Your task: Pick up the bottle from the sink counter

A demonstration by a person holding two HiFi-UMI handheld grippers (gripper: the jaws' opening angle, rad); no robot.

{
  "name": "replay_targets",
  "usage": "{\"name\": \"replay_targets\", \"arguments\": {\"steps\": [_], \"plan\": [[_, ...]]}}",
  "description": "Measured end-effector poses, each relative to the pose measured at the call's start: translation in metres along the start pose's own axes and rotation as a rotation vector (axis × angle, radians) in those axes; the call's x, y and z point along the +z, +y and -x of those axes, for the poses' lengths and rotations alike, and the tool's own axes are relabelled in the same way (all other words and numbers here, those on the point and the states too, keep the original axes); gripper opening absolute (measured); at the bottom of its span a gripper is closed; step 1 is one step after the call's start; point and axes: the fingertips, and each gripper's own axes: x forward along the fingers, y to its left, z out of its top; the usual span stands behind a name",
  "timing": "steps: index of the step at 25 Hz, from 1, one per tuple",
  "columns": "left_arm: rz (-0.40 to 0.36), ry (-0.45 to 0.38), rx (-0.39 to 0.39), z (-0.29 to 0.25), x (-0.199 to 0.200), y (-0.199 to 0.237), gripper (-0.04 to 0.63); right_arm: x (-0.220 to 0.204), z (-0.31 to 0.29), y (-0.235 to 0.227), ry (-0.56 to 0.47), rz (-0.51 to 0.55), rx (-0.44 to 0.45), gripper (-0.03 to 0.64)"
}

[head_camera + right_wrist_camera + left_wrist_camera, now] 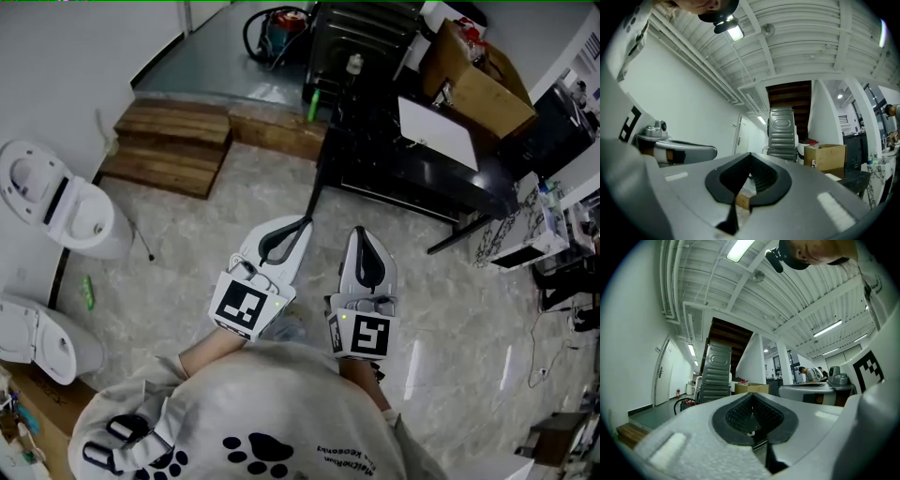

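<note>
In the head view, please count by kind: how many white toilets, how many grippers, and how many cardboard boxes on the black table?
white toilets: 2
grippers: 2, the left gripper and the right gripper
cardboard box: 1
Total: 5

Floor (450, 309): pale marble-pattern tile. Wooden steps (173, 145) lead up to a grey raised level (234, 75) behind them.

Left of the wooden steps: white wall (66, 56) and two white toilets (89, 220) (47, 342).

Right of the wooden steps: black table (375, 141) bearing a cardboard box (478, 94).

Beyond the wooden steps: ribbed grey metal cabinet (715, 371).

Overhead: white ribbed ceiling (797, 301) with lit strip lights (739, 249).
</note>
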Motion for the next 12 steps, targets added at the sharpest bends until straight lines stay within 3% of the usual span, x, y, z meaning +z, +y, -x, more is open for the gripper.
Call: {"name": "replay_targets", "arguments": {"steps": [12], "plan": [[0.002,0.007,0.035,-0.097,-0.013,0.026,0.002,-0.023,-0.075,-0.069,0.015,-0.011,0.036,0.002]]}}
